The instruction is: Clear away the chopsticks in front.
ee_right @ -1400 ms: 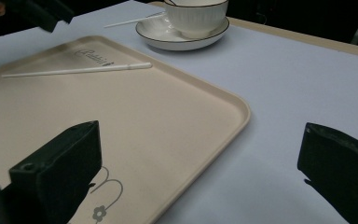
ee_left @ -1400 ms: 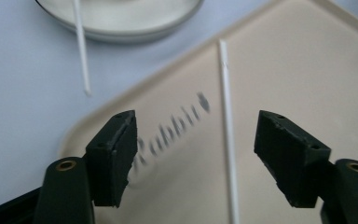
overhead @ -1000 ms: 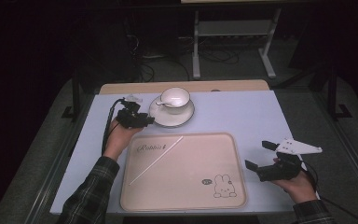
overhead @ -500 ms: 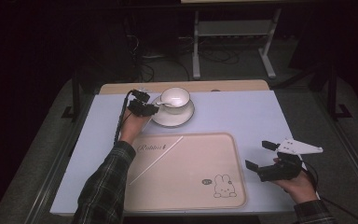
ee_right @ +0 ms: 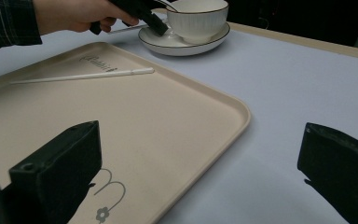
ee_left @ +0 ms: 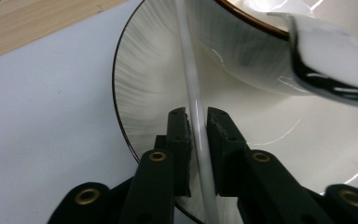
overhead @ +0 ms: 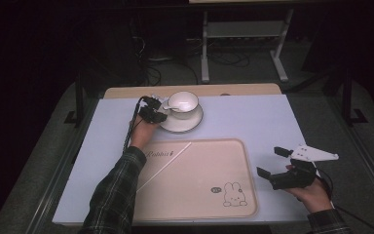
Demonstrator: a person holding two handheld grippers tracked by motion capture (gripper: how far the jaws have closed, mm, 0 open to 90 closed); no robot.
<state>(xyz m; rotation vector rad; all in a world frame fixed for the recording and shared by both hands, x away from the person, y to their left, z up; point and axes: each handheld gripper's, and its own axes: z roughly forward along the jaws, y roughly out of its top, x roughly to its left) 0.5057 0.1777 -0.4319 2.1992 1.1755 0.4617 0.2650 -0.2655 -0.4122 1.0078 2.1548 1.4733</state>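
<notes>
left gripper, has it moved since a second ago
Yes. The left gripper has moved up the high view from beside the beige plastic tray to the white ceramic saucer, its jaws closing around a thin white stick.

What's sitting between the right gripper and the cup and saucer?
In the high view, the beige tray lies between the right gripper and the saucer; a white stick rests on it, as the right gripper view shows.

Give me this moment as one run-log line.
left gripper: jaws just closing on spoon handle over saucer | right gripper: open, beside tray
</notes>
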